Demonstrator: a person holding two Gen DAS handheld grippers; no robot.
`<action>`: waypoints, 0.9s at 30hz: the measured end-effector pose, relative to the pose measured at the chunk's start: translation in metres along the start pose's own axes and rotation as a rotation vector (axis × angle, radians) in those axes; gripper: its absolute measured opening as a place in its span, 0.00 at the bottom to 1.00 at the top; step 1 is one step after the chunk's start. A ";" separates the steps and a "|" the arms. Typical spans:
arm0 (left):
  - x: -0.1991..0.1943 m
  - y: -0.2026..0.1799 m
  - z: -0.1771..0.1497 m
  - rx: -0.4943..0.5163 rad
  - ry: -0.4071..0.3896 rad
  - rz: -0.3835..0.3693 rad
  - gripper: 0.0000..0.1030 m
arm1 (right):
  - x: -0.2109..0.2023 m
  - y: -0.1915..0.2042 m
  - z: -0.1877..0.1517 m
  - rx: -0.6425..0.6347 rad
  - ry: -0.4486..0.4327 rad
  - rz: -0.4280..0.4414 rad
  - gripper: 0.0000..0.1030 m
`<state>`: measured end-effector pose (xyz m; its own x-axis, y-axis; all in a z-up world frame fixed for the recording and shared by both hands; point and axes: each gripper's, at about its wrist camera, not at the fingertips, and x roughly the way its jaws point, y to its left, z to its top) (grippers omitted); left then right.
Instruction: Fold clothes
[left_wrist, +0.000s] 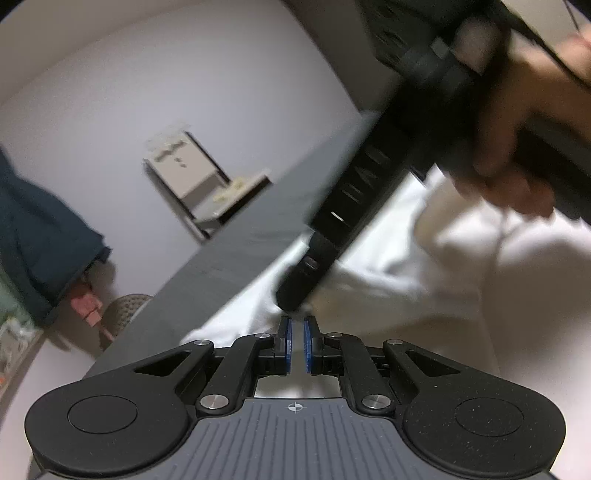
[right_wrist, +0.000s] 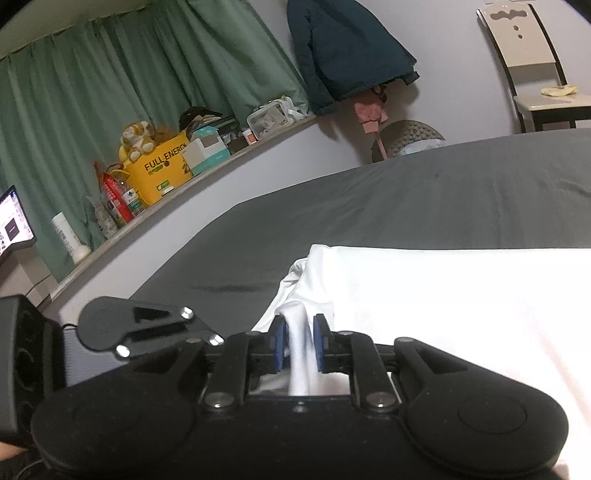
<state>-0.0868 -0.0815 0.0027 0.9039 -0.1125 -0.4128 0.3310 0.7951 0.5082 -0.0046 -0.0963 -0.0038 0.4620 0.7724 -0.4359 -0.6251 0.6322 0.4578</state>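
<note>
White cotton, a garment (right_wrist: 443, 314) spread flat over the dark grey bed sheet (right_wrist: 369, 206), fills the near side of the bed, and everything else in the room can be placed from it. At the garment's left edge a bunched fold rises off the sheet and runs between the blue pads (right_wrist: 277, 343) of the right gripper (right_wrist: 300, 345); the jaws sit a little apart with that strip of cloth hanging between them, touching the left pad at least, so the tool appears lightly closed on the fabric rather than clamped hard.

From the left wrist camera the same white garment (left_wrist: 424, 280) lies rumpled across the sheet (left_wrist: 229, 243), and the left gripper (left_wrist: 297, 345) hovers at its near edge. Its pads (left_wrist: 308, 343) are drawn almost together with only a thin slit between them; I cannot see any cloth in that slit. Just beyond its tips the black body of the other tool (left_wrist: 351, 192) slants down to the garment, blurred, with a hand (left_wrist: 517, 140) wrapped round it.

Beyond the garment, past the far edge of the bed, a pale chair (right_wrist: 532, 55) stands against the wall. Up and left of the garment a dark teal jacket (right_wrist: 343, 51) hangs on the wall, beside green curtains (right_wrist: 129, 74). Below the curtains a ledge carries a yellow box (right_wrist: 162, 166) with a plush toy (right_wrist: 136, 138) on it.
</note>
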 end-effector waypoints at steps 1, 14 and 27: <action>0.000 -0.001 0.001 0.003 -0.002 0.007 0.08 | -0.001 -0.001 0.000 0.009 -0.003 0.000 0.23; 0.006 0.015 -0.014 -0.077 0.113 0.000 0.08 | 0.001 0.073 -0.025 -0.641 0.072 -0.284 0.32; 0.008 0.034 -0.021 -0.174 0.119 -0.002 0.08 | 0.038 0.122 -0.053 -0.731 0.225 -0.348 0.17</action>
<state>-0.0738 -0.0430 0.0007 0.8617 -0.0511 -0.5048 0.2713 0.8871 0.3734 -0.0970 0.0065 -0.0057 0.6162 0.4608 -0.6387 -0.7558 0.5742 -0.3148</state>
